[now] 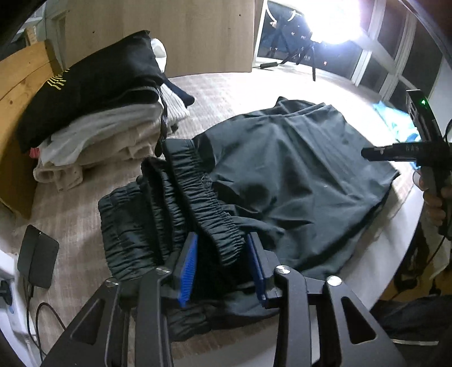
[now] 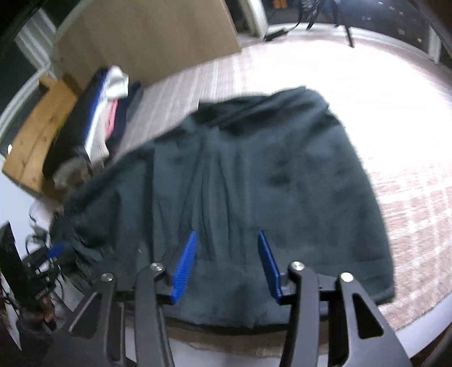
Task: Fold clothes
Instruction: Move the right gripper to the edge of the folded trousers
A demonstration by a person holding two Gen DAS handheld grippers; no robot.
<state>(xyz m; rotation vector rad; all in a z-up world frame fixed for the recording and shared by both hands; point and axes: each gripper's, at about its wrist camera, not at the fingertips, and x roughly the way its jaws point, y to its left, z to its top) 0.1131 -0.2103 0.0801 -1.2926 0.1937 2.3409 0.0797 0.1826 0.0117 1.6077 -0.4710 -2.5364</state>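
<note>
Fingers (image 1: pixel 189 265) with blue pads on our left gripper (image 1: pixel 223 268) stand apart, and the gathered elastic waistband (image 1: pixel 203 197) of the dark trousers (image 1: pixel 296 175) runs up between them; we cannot tell whether the pads actually pinch it. From the left wrist view, the trousers lie spread across a pale checked cover (image 1: pixel 226 87), with the waist end bunched in folds near the gripper and the rest of the cloth lying flatter toward the far right. At the left stands a stack of folded clothes (image 1: pixel 99 113), a black garment on top and white and beige ones under it, against a wooden board (image 1: pixel 19 84). A small black device (image 1: pixel 38 255) with a cable lies at the near left edge. At the right edge we see our right gripper (image 1: pixel 395 152) held in a hand (image 1: pixel 435 203), hovering over the far side of the trousers, near a bright lamp (image 1: pixel 336 25).

From the right wrist view, which is blurred, the right gripper (image 2: pixel 227 265) has its fingers (image 2: pixel 183 268) wide apart with nothing between them, above the near hem of the trousers (image 2: pixel 254 169). The trousers spread away from us over the cover (image 2: pixel 367 84). The stack of clothes (image 2: pixel 93 124) sits at the far left, just beside the trousers.
</note>
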